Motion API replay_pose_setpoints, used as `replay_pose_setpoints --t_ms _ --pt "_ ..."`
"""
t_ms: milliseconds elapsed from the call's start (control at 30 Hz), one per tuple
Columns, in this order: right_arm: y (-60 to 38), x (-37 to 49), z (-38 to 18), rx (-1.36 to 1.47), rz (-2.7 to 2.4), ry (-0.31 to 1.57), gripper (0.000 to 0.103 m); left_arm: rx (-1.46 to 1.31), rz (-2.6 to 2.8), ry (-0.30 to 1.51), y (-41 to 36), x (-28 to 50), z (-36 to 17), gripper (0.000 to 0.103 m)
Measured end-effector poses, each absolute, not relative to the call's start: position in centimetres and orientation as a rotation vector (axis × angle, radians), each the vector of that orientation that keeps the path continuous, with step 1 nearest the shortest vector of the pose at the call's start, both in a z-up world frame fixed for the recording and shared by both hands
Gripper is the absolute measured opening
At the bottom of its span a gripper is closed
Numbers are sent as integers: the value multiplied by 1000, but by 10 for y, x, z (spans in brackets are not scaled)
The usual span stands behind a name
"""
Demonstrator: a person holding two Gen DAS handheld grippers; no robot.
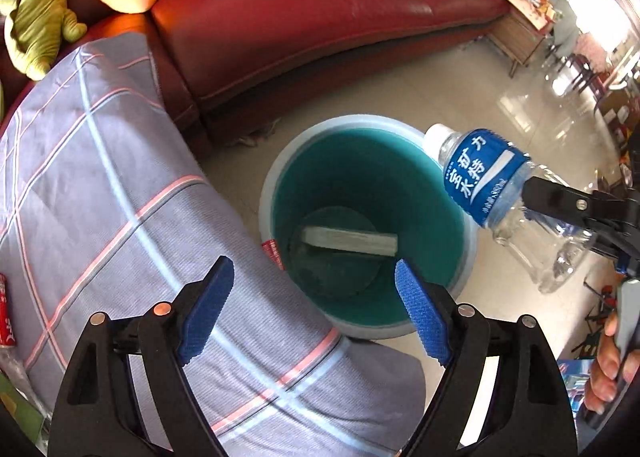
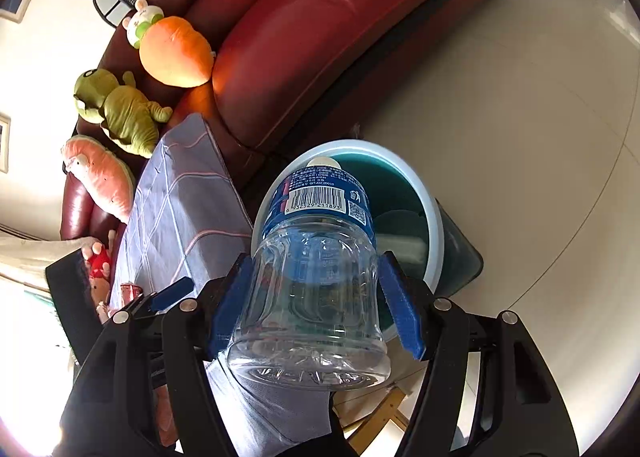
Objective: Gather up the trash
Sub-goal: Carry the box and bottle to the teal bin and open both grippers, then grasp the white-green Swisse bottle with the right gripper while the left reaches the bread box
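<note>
Pale tiled floor [image 1: 460, 97] under teal bin [image 1: 400, 129] and red sofa [image 1: 300, 9].

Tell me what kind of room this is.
Most likely a home living room: a red leather sofa with plush toys on it, a glossy tiled floor, and a teal bin beside a cloth-covered table.

A flat box [image 1: 349, 240] lies in the bin [image 1: 276, 177], between sofa [image 1: 320, 17] and draped table [image 1: 100, 177].

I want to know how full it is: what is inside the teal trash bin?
One flat, pale carton lies on the bottom of the trash bin, which otherwise looks empty. The near inner wall is hidden by the rim, and the plastic bottle covers the right edge.
</note>
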State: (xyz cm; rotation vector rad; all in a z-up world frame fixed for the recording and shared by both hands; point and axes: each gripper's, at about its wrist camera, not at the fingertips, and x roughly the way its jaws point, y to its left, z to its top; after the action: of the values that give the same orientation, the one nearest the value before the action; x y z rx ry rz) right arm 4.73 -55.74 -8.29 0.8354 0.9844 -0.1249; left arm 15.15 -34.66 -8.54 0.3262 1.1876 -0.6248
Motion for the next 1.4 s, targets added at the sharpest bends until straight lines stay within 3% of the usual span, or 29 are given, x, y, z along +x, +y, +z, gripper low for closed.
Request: replay_pose_setpoints --t_ms 267,367,567,833,1400 --pt "-541 75 -98 777 -121 1047 63 263 -604 1176 -319 146 -71 89" --pt "-533 82 -102 765 -113 1068 71 261 -593 1173 -314 145 -68 91" --pt "-520 89 -102 726 -104 1098 72 245 -576 1162 -298 138 -59 91" --pt "-503 83 -90 648 -121 1128 82 193 -548 1138 -264 128 -45 93" --pt "-396 65 -47 414 -37 1134 82 94 -446 1067 -144 100 -16 94"
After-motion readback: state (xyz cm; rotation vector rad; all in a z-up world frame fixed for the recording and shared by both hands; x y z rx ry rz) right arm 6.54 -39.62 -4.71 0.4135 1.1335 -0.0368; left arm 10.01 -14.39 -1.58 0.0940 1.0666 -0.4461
